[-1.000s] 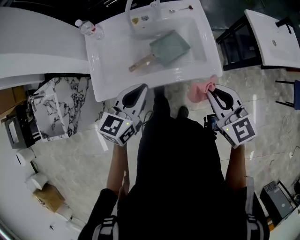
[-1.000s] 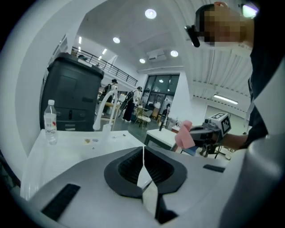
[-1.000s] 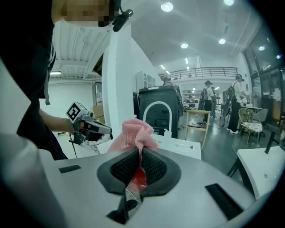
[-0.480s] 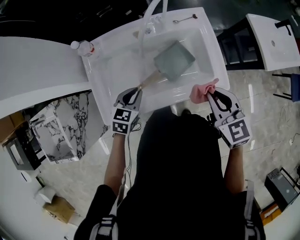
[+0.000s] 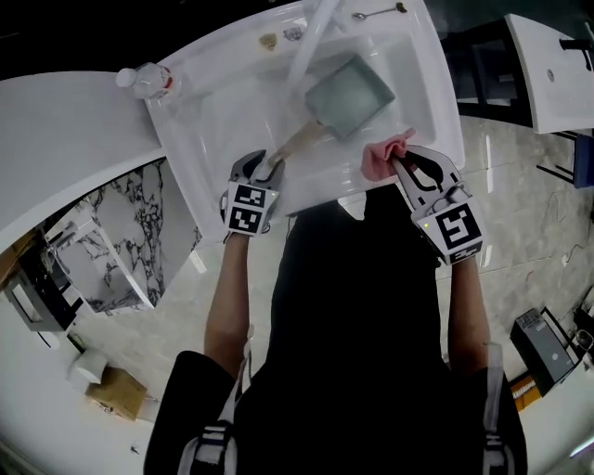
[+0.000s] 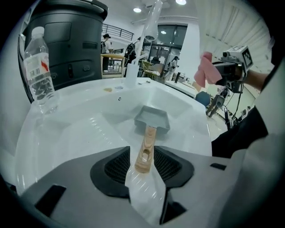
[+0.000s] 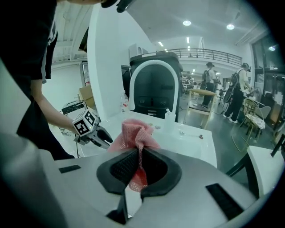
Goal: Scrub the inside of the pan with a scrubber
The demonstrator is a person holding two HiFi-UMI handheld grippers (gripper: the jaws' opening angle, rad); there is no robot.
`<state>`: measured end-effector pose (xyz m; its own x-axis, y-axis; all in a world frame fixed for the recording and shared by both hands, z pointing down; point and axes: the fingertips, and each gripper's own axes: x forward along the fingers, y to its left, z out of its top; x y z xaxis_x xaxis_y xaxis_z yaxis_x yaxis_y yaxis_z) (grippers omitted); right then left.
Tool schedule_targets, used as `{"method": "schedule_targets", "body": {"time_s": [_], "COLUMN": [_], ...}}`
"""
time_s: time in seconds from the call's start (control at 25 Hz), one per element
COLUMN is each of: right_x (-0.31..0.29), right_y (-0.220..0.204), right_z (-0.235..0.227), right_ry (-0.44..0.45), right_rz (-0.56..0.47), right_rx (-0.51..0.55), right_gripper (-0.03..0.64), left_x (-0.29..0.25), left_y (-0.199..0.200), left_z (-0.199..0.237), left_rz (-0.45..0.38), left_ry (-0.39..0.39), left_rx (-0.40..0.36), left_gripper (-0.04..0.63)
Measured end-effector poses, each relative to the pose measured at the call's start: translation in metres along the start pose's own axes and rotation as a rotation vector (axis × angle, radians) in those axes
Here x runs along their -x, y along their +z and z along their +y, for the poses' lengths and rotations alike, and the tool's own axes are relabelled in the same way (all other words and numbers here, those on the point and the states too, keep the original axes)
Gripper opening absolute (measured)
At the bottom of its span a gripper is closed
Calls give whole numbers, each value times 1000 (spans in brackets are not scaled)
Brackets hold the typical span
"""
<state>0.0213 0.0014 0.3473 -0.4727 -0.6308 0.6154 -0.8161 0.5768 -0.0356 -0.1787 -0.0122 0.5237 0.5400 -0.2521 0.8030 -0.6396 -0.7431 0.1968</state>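
A grey-green square pan with a wooden handle lies in the white sink. My left gripper is at the handle's near end. In the left gripper view the handle lies between the jaws of my left gripper, which are opening, with a gap on each side. The pan sits beyond it in the basin. My right gripper hovers at the sink's front right rim, shut on a pink mesh scrubber. The scrubber bunches above the jaws of my right gripper.
A water bottle stands on the sink's left rim, also the bottle at the left of the left gripper view. A faucet arches over the basin, and a spoon lies on the back rim. A marble cabinet stands at left.
Both grippers have moved forward to the sink. The left one has come up to the end of the pan handle, and the right one has carried the scrubber to the front rim.
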Motion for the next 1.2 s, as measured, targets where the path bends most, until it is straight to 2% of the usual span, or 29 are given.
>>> {"method": "schedule_targets", "body": {"time_s": [0.24,0.4,0.64,0.88,1.2], "right_x": [-39,-64,-112,-167,-218], "right_y": [-17,-31,-69,-115,-134], "right_z": [-12,-21,-32,-44,-36], "right_ry": [97,167,272,280,274], "right_rz": [72,105,155,259,334], "right_rx": [76,169,343,425,467], "right_gripper": [38,40,40,40,40], "left_x": [-15,-17,-20,-24,-24], "left_y": [-3,-2,1,4,5], "left_z": [-8,-4,-8,-9,-5], "left_rz": [14,-38,-49,-24,-35], "left_ry": [44,133,153,183,185], "left_rx": [48,71,61,41,26], "left_gripper": [163,156,153,153,153]}}
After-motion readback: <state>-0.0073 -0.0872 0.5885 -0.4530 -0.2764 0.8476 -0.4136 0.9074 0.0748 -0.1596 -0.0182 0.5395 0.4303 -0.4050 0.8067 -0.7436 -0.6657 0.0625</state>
